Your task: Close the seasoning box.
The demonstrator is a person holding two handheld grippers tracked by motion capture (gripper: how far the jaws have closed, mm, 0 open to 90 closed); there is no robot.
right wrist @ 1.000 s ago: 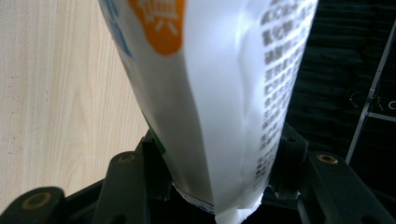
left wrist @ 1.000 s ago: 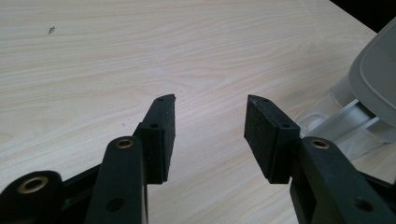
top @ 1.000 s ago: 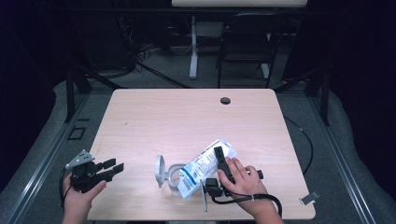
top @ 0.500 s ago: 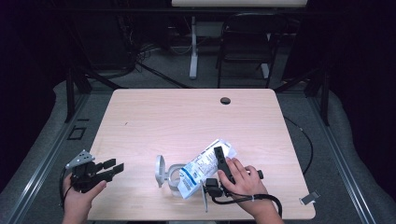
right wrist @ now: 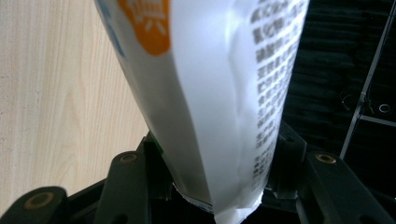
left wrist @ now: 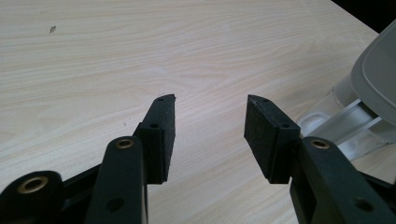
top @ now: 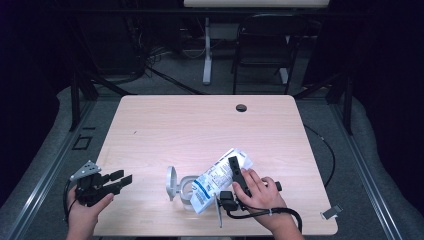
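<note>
Pouch (right wrist: 219, 93) clamped in jaws (print legible), open container (top: 182, 186)

Room lying dark around the lit table (top: 200, 125); light falling from above, throwing soft shadows. High view looking grainy. Beyond the left gripper (left wrist: 210, 135), wood grain staying sharp. Pouch (right wrist: 219, 93) between the right gripper (right wrist: 215, 186) jaws glaring white, its print blurring close up.

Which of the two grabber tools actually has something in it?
The right gripper: its jaws clamp a white printed pouch. The left gripper is open, with bare table between its pads.
</note>
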